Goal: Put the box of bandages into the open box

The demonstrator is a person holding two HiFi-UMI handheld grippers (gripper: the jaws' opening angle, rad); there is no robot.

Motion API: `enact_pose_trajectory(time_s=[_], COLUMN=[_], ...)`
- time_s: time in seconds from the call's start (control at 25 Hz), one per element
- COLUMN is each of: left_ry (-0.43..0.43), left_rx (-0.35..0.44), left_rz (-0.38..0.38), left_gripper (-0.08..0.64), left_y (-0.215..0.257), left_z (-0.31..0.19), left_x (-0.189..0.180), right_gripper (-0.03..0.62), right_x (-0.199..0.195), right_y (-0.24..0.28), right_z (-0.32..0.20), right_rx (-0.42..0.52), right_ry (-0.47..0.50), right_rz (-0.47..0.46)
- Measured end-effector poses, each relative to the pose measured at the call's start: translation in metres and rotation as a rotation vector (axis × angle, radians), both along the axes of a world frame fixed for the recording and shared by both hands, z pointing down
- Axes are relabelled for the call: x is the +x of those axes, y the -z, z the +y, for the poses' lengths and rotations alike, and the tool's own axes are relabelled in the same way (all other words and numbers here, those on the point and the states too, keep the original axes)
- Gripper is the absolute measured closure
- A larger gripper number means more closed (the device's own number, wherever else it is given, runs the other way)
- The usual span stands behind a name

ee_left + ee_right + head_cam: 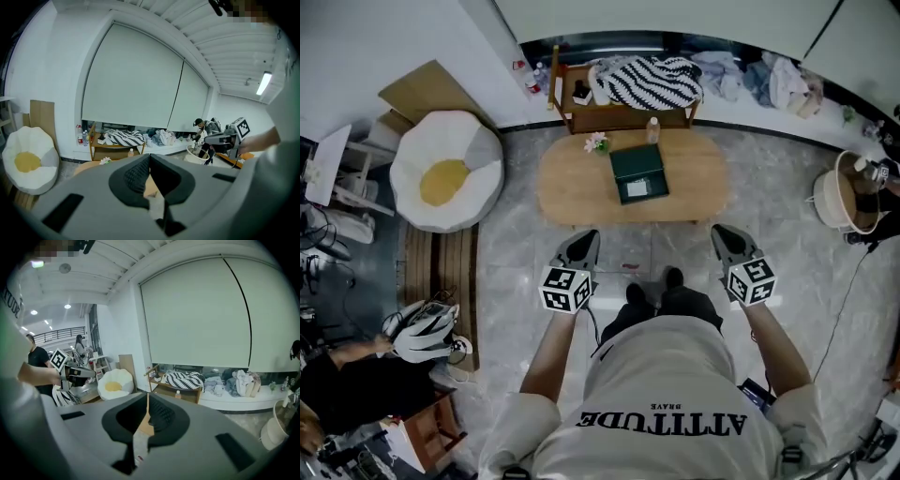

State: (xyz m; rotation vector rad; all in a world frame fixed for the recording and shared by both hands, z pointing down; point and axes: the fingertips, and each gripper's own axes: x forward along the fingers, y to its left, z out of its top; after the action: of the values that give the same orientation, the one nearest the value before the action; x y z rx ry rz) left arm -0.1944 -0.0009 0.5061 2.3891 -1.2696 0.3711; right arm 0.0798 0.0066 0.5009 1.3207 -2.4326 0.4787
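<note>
In the head view a dark green box [638, 173] lies on the oval wooden table [572, 187], with a white patch on its near end. I cannot tell whether that patch is the box of bandages. Both grippers hover over the floor, short of the table's near edge. My left gripper [584, 242] points at the table's left half, jaws together and empty [150, 157]. My right gripper [724, 234] points at the right half, its jaws also closed on nothing [148, 395]. Each gripper view shows the other gripper off to its side.
A small flower [596, 142] and a bottle [653, 128] stand at the table's far edge. Behind it is a wooden shelf [619, 117] with a striped cloth. An egg-shaped beanbag [445, 173] sits left, a white basket [836, 199] right, a helmet [422, 330] lower left.
</note>
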Motion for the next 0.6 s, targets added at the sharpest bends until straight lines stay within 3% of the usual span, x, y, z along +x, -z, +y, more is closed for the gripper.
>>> enact_pose_trajectory(time_s=[0.6], left_ry=[0.126], left_rx=[0.074], left_rz=[0.028], left_gripper=[0.538], left_y=[0.039], left_z=[0.037], left_x=[0.048], right_gripper=[0.568], right_x=[0.068], right_y=[0.044], right_z=[0.006], right_rx=[0.098], right_ry=[0.038], right_rz=[-0.018])
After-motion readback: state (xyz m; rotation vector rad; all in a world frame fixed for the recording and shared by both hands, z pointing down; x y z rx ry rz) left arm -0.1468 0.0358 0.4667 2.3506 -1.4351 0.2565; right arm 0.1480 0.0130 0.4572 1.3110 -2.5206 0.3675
